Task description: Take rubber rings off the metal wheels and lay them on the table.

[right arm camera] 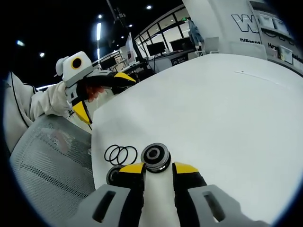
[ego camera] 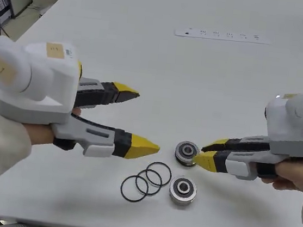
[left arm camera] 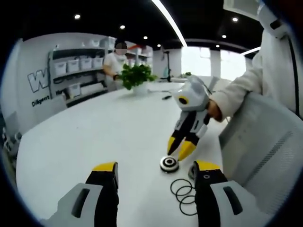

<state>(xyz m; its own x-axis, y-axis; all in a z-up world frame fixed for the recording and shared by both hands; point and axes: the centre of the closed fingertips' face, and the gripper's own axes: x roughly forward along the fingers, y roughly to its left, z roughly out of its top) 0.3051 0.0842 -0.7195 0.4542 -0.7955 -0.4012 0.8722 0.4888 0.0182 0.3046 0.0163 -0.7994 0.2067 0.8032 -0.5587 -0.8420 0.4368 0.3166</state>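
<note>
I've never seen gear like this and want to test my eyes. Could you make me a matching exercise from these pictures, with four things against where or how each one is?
Things:
1. left gripper
2. right gripper
3. rubber rings
4. white power strip

Places or states:
A. lying flat and overlapping, beside the nearer metal wheel
B. jaws spread wide, holding nothing
C. yellow tips right by the farther metal wheel
D. far across the table

Pairs: 1-B, 2-C, 3-A, 4-D.
</note>
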